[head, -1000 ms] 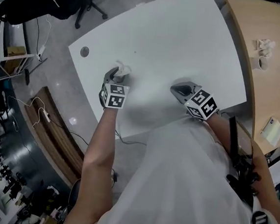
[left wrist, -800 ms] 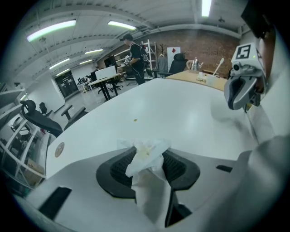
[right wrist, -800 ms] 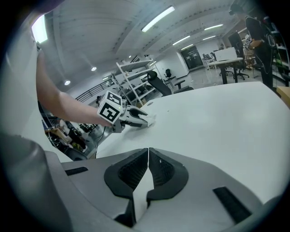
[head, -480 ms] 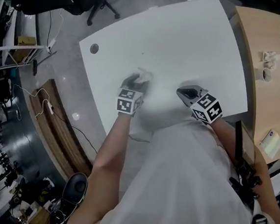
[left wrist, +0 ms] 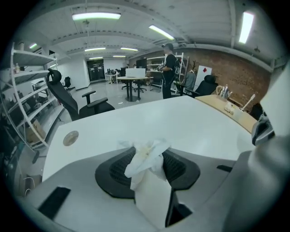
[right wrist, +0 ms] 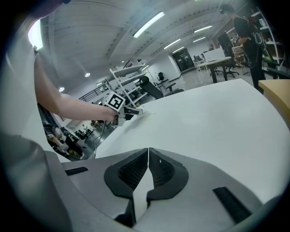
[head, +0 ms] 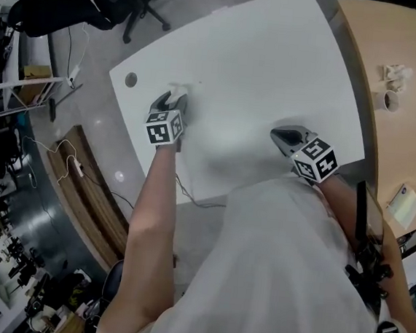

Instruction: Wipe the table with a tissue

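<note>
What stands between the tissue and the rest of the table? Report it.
Nothing visible. The left gripper pinches the tissue at the table's left part, and the top ahead is bare. The right gripper, shut and empty, sits apart on the right.

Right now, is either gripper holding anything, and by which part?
The left gripper pinches a crumpled white tissue by its bunched lower end; the rest sticks out past the jaw tips. The right gripper is shut, empty.

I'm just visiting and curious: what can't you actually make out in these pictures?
- Whether the tissue touches the white table: head view, the left tongs cover that spot.
- Table's near edge: head view, the person's shirt hides it.
- Small items on the wooden desk: head view, too small.
</note>
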{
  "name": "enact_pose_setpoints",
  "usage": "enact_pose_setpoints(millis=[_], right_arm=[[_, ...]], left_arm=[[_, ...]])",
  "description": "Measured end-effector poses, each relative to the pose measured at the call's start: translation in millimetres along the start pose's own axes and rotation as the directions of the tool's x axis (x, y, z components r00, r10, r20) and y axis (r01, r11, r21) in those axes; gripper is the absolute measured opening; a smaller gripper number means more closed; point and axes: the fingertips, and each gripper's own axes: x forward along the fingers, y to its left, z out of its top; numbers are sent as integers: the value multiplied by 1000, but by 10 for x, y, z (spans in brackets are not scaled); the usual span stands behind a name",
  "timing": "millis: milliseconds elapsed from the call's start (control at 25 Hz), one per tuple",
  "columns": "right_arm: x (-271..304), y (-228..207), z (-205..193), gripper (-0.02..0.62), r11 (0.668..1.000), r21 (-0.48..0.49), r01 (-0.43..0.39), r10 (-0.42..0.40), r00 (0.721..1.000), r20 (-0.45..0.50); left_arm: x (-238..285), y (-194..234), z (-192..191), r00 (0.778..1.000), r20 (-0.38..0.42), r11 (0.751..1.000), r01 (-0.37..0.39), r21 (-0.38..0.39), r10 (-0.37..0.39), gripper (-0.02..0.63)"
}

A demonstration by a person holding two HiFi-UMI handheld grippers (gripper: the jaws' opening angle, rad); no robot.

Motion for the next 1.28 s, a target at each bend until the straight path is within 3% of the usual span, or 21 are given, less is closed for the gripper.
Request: enact_pose_setpoints(millis=[280, 520, 720, 880, 1120, 1280], right_arm=[[-199, -182, 5, 17, 999, 25, 47, -47, 999, 13], [-225, -244, -18, 17, 998, 32, 45, -46, 999, 15], [-202, -229, 11, 17, 999, 24, 37, -37, 999, 7], [-165, -215, 36, 17, 999, 3, 34, -34, 999, 2], [-85, -25, 38, 17, 999, -15, 41, -42, 999, -4], [-22, 160, 40, 17, 998, -35, 53, -53, 999, 3]], left_arm=[[383, -64, 264, 999, -28, 993, -41, 108, 45, 158], [472, -191, 224, 991, -26, 962, -118, 245, 128, 158], [451, -381, 206, 993, -12, 961, -111, 253, 118, 156], [430, -671, 173, 995, -4, 947, -93, 306, 99, 156], [357, -1314, 34, 1000, -22, 920, 6, 391, 3, 155], [283, -1792, -70, 980, -87, 901, 197, 386, -177, 155]])
